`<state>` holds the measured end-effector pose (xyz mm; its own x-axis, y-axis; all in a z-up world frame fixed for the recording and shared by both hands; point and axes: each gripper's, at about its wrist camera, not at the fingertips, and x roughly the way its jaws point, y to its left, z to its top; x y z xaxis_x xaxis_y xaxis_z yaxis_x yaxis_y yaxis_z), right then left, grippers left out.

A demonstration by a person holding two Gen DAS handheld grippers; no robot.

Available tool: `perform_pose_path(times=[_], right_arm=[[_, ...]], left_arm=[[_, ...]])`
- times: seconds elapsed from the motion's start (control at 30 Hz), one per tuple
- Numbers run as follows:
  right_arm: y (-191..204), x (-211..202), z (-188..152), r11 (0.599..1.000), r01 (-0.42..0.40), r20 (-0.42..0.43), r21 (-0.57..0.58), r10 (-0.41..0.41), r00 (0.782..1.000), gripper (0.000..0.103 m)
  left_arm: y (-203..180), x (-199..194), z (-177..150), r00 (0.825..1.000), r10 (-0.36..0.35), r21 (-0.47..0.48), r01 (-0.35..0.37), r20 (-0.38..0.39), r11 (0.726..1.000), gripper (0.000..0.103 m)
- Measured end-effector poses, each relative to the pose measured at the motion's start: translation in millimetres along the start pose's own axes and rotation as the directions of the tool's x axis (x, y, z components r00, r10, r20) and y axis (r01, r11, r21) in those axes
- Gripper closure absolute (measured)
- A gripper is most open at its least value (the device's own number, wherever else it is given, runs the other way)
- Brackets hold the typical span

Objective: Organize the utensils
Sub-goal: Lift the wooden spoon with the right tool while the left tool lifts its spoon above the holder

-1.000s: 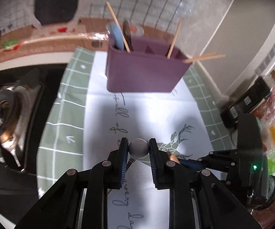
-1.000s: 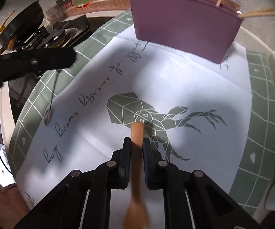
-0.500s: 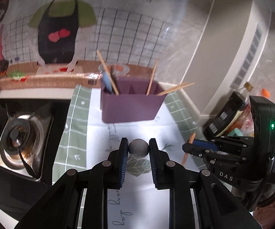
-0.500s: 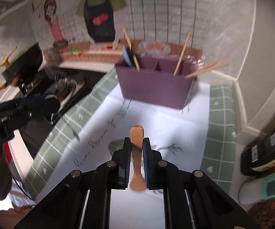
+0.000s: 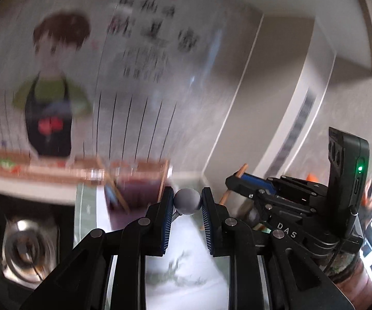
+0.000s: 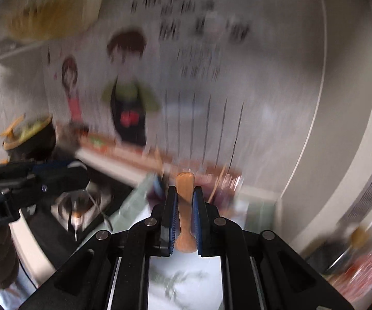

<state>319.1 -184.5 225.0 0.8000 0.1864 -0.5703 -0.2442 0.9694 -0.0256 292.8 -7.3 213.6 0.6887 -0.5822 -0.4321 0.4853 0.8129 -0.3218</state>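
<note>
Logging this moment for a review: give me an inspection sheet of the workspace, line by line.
Surface: white-and-green mat, blurred.
Job's things: purple utensil holder with sticks in it; grey ball-ended utensil; wooden utensil handle.
Clutter: stove burner; bottles at right, blurred.
Grippers: left gripper shut on the grey ball-ended utensil; right gripper shut on the wooden utensil handle.
Cables: one black cable on the right gripper.
Surroundings: cartoon cook wall poster.

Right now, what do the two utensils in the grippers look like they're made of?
Spoon in the right gripper: probably wood, matte orange-tan with no shine. Utensil in the left gripper: only a dull grey rounded end shows, perhaps brushed metal or plastic; blur leaves it open.
</note>
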Motion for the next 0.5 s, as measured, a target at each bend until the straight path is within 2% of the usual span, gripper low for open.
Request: perform_pose_path(times=[0.07,0.23,0.4,0.5], right_arm=[[-6,-11,31,1.000,0.024,0.064,0.004,-0.024,0.998,0.093],[-21,-19,72,0.998,0.066,0.150,0.023,-0.068,0.986,0.092],[-36,7,79,0.996,0.075,0.139,0.041,-0.080,0.987,0.092],[-44,34,69,0.997,0.058,0.096,0.053,-0.063,0.993,0.092]], left_arm=[[-6,-3,23,0.999,-0.004,0.007,0.004,0.043,1.000,0.080],[-4,9,67,0.993,0.000,0.000,0.000,0.120,1.000,0.080],[9,38,76,0.992,-0.002,-0.035,0.007,0.127,0.999,0.080],[23,70,72,0.996,-0.002,-0.068,0.008,0.085,0.998,0.080]])
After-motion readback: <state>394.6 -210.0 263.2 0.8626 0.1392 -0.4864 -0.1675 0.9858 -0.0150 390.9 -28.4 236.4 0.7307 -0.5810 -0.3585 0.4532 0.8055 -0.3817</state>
